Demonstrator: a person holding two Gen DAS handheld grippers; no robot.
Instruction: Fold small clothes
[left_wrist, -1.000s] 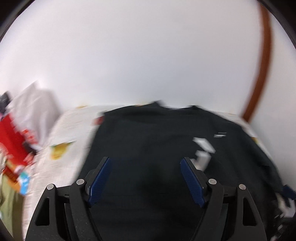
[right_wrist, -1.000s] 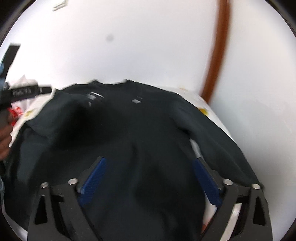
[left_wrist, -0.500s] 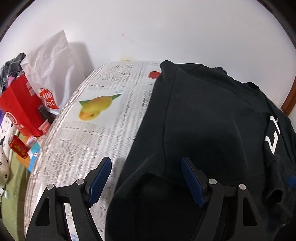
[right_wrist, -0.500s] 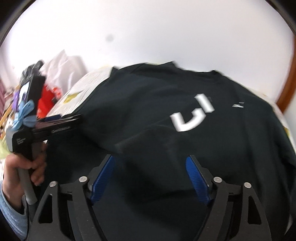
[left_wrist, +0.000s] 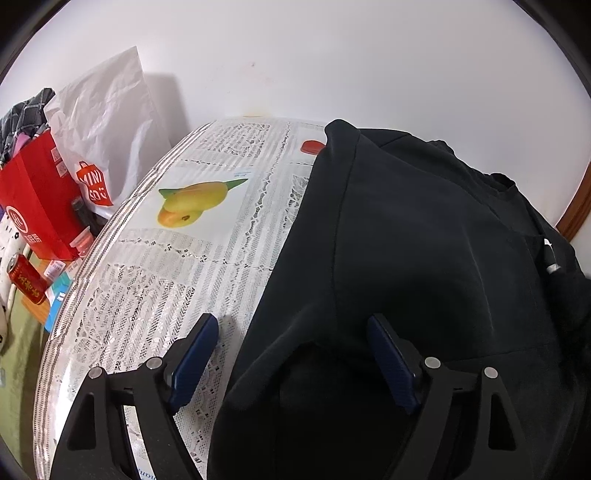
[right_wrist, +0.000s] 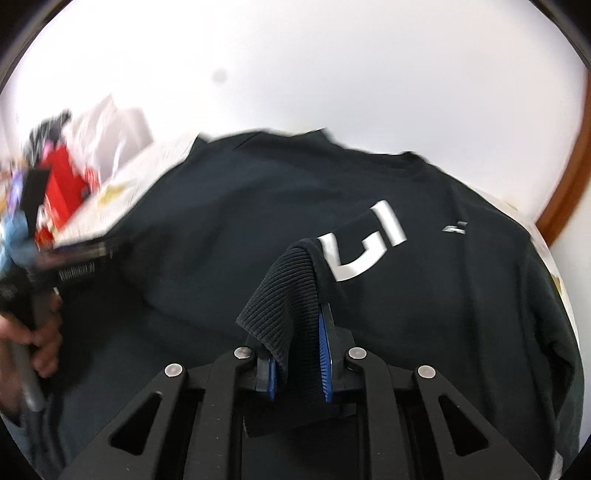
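— While the right tongs (right_wrist: 299, 365) are clamped on the ribbed cuff (right_wrist: 282, 295) of the black sweatshirt (right_wrist: 258, 221), where does the garment lie?

— Spread on the counter (left_wrist: 155, 302) ahead of both tongs, its white logo (right_wrist: 365, 243) just beyond the pinched cuff.

— And the left tongs (left_wrist: 291, 358)?

— Wide apart and gripping nothing; the sweatshirt's (left_wrist: 424, 258) edge runs between the two pads, one pad over bare lace cloth (the mango print (left_wrist: 195, 203) is further ahead, to their left).

— How should the sleeve fold go?

— I'd carry the cuff across the chest, low and slow, so the sleeve lands flat. The left tongs could pin the shoulder seam first, or the body may drag. Release only once the cuff rests on cloth.
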